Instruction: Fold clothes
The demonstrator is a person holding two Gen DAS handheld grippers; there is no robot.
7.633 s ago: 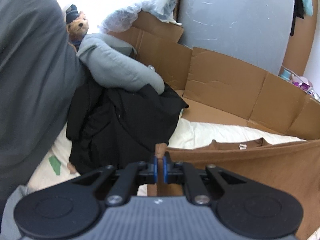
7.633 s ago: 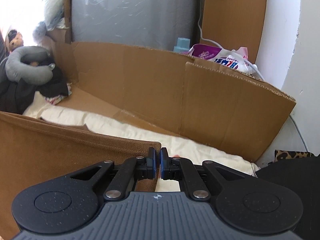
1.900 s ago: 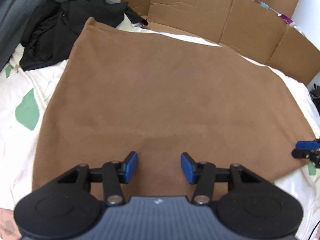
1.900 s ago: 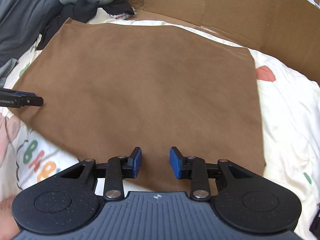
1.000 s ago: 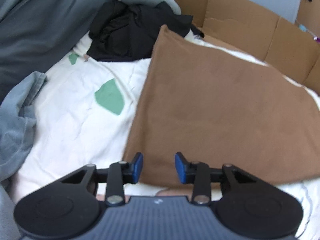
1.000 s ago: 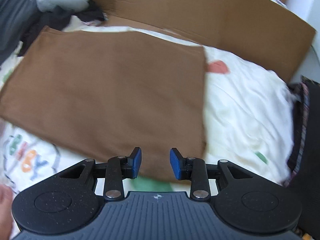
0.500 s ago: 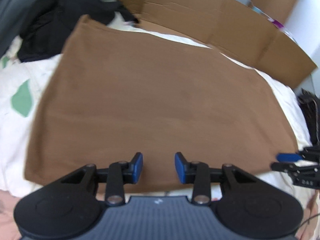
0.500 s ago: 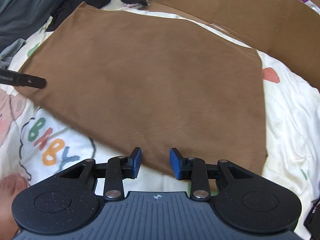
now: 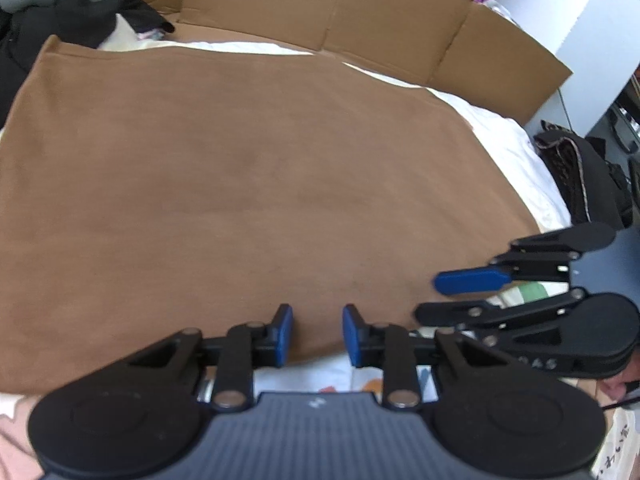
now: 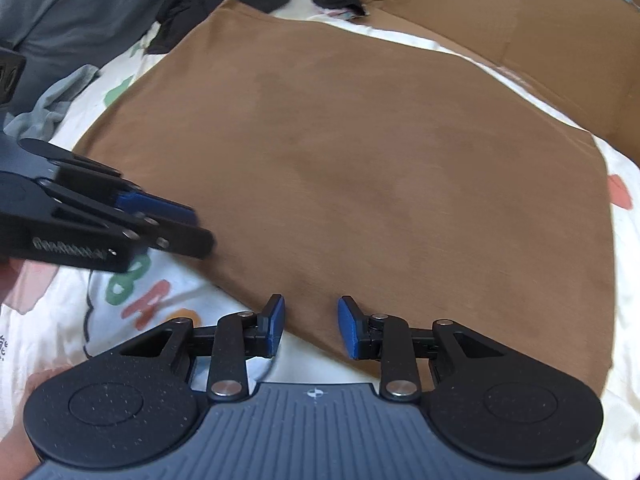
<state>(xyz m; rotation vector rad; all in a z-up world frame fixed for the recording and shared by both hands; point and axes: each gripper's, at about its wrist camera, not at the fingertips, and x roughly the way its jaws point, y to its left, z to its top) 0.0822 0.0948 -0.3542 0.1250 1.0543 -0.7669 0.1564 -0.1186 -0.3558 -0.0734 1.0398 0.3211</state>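
A brown garment [image 9: 260, 168] lies spread flat on the printed white bedsheet [image 10: 60, 320]; it also fills the right wrist view [image 10: 380, 168]. My left gripper [image 9: 316, 334] hovers over the middle of its near hem. Its jaws are closing, with the hem below the blue pads and nothing pressed between them. My right gripper [image 10: 310, 328] stands open over the same hem, a little to the right. Each gripper shows in the other's view: the right gripper [image 9: 428, 298] at the left view's right edge, the left gripper [image 10: 200, 230] at the right view's left edge.
A cardboard wall [image 9: 380, 20] runs along the far side of the bed. Black clothes [image 9: 80, 12] are heaped at the far left, beside grey bedding [image 10: 80, 12]. A dark bag [image 9: 580, 176] stands off the bed's right side.
Both grippers have swung from the outer corners of the near hem toward its middle and now sit close together. The left jaws have narrowed a little.
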